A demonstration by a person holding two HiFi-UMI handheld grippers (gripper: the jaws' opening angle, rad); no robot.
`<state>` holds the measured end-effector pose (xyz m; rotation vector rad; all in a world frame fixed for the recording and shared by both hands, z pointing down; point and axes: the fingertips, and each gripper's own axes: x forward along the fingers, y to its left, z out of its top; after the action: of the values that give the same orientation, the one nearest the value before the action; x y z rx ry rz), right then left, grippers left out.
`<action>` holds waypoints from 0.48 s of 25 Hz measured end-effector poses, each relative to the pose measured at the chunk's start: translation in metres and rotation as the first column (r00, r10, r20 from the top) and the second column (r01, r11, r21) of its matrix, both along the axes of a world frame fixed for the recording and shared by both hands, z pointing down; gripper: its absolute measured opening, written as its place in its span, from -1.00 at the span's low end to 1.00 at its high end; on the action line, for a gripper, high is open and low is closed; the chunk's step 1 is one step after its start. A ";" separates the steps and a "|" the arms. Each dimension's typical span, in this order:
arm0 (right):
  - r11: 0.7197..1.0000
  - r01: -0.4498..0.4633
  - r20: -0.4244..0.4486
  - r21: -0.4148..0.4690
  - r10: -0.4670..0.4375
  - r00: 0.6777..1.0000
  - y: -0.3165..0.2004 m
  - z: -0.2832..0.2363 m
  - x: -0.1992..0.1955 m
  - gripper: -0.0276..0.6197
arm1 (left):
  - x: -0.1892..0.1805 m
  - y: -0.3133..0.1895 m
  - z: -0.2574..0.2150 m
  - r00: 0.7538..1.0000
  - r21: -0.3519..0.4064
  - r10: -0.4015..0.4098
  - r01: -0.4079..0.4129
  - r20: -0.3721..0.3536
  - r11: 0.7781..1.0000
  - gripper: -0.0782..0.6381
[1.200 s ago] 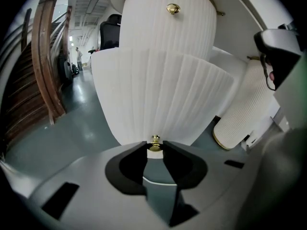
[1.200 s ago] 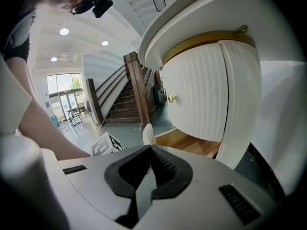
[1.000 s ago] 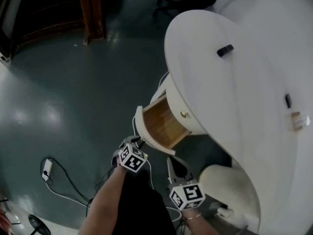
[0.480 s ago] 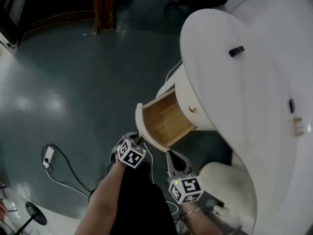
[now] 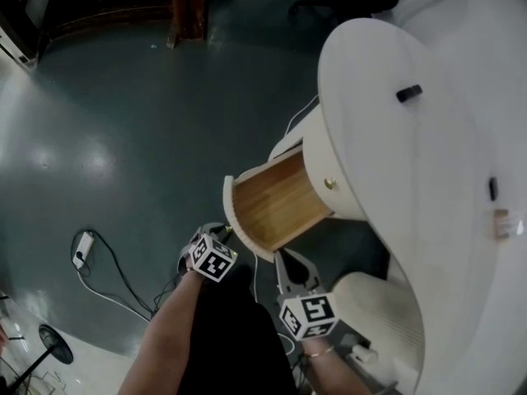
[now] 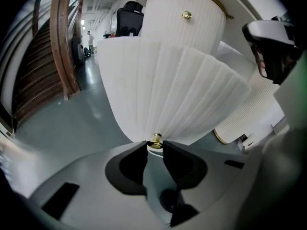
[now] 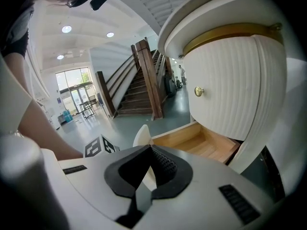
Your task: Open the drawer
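The lower drawer [image 5: 276, 200] of the white rounded cabinet [image 5: 387, 179] stands pulled out, its wooden inside [image 7: 204, 145] showing. Its white ribbed front [image 6: 172, 95] carries a small brass knob [image 6: 156, 140]. My left gripper [image 6: 155, 145] is shut on that knob, one pad on each side. In the head view the left gripper [image 5: 229, 235] sits at the drawer front's lower edge. My right gripper [image 7: 151, 150] hangs beside the drawer with its jaws together and nothing between them; the head view shows the right gripper [image 5: 288, 268] just below the drawer. The upper drawer [image 7: 235, 85] with its knob [image 7: 198, 91] is closed.
A white ribbed round stool [image 5: 387, 315] stands under the cabinet by my right hand. A cable and power strip [image 5: 81, 253] lie on the grey floor to the left. A wooden post [image 5: 188, 6] rises at the back. A small black object [image 5: 408, 93] lies on the cabinet top.
The drawer has slid further out of the cabinet, with my left gripper on its knob moving away from the cabinet. My right gripper has drifted slightly alongside.
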<state>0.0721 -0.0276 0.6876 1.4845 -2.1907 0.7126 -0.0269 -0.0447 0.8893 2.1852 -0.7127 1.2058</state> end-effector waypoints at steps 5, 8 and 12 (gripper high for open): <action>1.000 0.007 -0.003 -0.017 -0.007 1.000 0.000 -0.002 -0.004 -0.91 | -0.014 0.005 0.001 1.000 -0.007 -0.011 0.011 0.001 1.000 -0.50; 1.000 0.008 0.001 -0.015 -0.008 1.000 -0.004 -0.004 -0.008 -0.91 | -0.017 0.011 0.002 1.000 -0.021 -0.009 0.009 0.006 1.000 -0.52; 1.000 0.020 0.009 -0.014 -0.020 1.000 -0.008 -0.008 -0.013 -0.91 | -0.037 0.023 0.003 0.999 -0.042 -0.023 0.024 0.038 0.999 -0.52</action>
<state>0.0586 -0.0357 0.6800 1.4536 -2.1991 0.7282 -0.0641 -0.0220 0.8919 2.1194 -0.7199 1.2412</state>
